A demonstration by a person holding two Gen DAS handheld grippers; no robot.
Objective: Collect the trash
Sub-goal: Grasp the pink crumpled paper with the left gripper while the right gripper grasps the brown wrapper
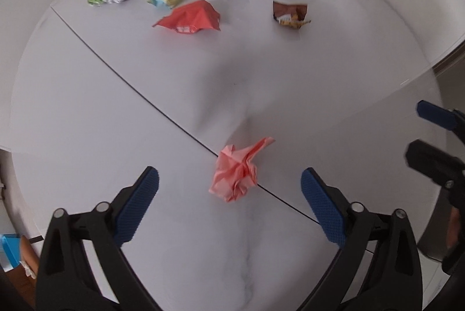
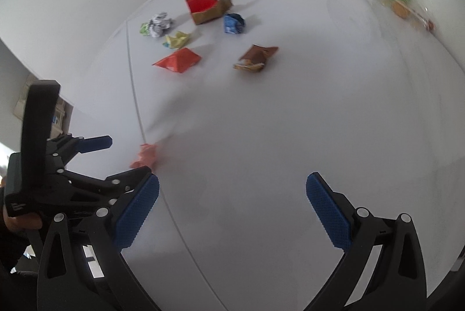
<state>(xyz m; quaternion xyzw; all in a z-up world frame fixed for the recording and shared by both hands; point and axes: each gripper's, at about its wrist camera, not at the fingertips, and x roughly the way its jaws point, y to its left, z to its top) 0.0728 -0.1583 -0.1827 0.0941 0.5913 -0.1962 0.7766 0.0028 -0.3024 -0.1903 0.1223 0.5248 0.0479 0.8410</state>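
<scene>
Left tool astride pink paper, tabletop seam.

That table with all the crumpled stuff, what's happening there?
A person is picking up trash with two hand-held claws. The left claw is open around a crumpled pink paper lying on the white table, not yet pinching it. The right claw is open and empty. More wrappers wait farther back.

Both wrist views steep-down, sharing table
</scene>
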